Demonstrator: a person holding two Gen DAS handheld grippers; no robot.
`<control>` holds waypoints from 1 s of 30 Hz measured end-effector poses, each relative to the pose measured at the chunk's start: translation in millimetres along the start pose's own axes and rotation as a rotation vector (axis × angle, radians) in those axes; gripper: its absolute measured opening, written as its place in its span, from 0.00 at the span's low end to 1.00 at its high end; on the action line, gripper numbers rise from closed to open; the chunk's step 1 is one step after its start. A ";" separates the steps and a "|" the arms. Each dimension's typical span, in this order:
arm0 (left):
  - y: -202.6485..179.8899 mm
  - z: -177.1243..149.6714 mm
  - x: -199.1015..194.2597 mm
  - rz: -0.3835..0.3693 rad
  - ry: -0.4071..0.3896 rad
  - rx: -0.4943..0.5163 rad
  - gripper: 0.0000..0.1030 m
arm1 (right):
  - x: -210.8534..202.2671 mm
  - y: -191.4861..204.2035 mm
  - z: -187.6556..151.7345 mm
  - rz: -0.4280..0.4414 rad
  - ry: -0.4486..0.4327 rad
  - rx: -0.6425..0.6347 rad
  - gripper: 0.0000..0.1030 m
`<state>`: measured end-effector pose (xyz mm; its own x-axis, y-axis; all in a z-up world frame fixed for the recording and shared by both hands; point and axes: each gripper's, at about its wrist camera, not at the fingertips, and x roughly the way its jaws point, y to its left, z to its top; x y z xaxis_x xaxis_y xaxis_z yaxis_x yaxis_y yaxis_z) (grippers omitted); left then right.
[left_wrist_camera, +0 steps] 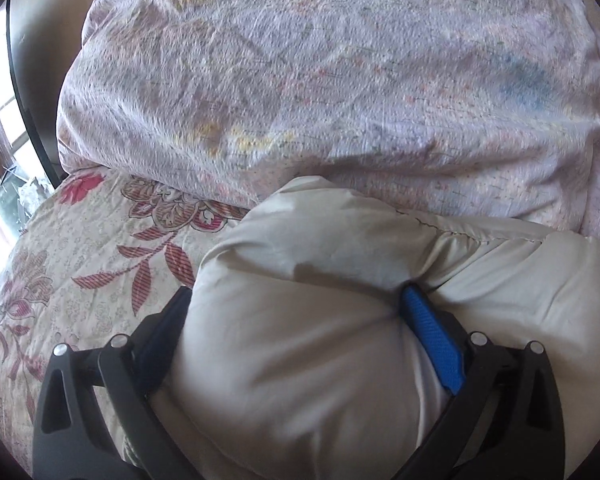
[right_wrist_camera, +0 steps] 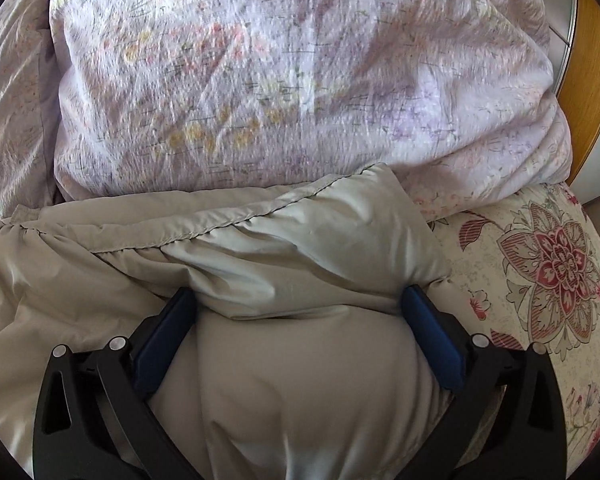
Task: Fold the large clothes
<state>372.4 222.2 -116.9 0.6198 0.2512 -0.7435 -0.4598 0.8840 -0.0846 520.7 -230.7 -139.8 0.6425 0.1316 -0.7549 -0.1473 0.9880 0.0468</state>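
**Padded beige jacket pinched at both ends on a flowered bed**

Lies across the bedspread [left_wrist_camera: 100, 248], a thick beige jacket [left_wrist_camera: 300, 360], puffy and bunched. Runs side to side between the two grippers, long axis roughly parallel to the near edge of the lilac duvet [left_wrist_camera: 320, 80] heaped just behind it. Touches that duvet along the back, with a stitched seam running along the top fold in both views. Which end is collar or hem cannot be told.

Left gripper [left_wrist_camera: 296, 300]: fingers spread wide around a fat roll of the jacket's left end, blue pad [left_wrist_camera: 432, 340] pressed into the fabric on one side, the other finger mostly hidden behind the bulge. Clamped on the cloth, not empty.

Right gripper [right_wrist_camera: 300, 304]: likewise closed on a bulky fold of the jacket [right_wrist_camera: 300, 380] at its right end, both blue pads [right_wrist_camera: 432, 340] dented into the padding. Beyond that corner, bare bedspread [right_wrist_camera: 540, 280] with a red flower print, and a wooden edge [right_wrist_camera: 596, 80] at the far right.

No containers in view; only the bedding bearing the jacket.
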 end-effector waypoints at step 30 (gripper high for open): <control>114.6 -139.0 -158.5 -0.421 0.068 -0.388 0.97 | -152.6 -120.2 -165.3 0.429 0.095 0.638 0.86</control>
<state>133.0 228.9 -101.0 0.7635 -0.1286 -0.6328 -0.3897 0.6897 -0.6103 316.0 -383.0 -138.4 0.5555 0.5344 -0.6371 0.1112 0.7116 0.6938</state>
